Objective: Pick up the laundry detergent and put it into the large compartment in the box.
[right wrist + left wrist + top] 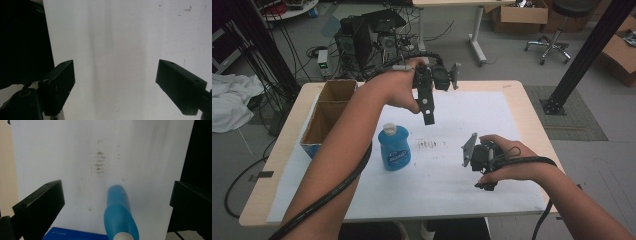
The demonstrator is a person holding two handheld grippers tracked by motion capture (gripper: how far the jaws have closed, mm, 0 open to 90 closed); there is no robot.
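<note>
A blue bottle (394, 148) with a pale cap stands upright on the white sheet (452, 190), left of centre. My left gripper (429, 118) is held in the air beyond and to the right of it, jaws pointing down. In the left gripper view the jaws stand wide apart, my left gripper (116, 188) is open, and the blue bottle (119, 217) lies low between them, apart from both. My right gripper (486, 185) rests low over the sheet at the right, jaws toward the front edge. My right gripper (116, 65) is open over bare white sheet (120, 37).
An open cardboard box (328, 111) with two compartments sits at the table's left edge, behind the bottle. Dark smudges (428, 144) mark the sheet's middle. Beyond the table are a computer tower (357, 42), floor cables and a black post (584, 55) at the right.
</note>
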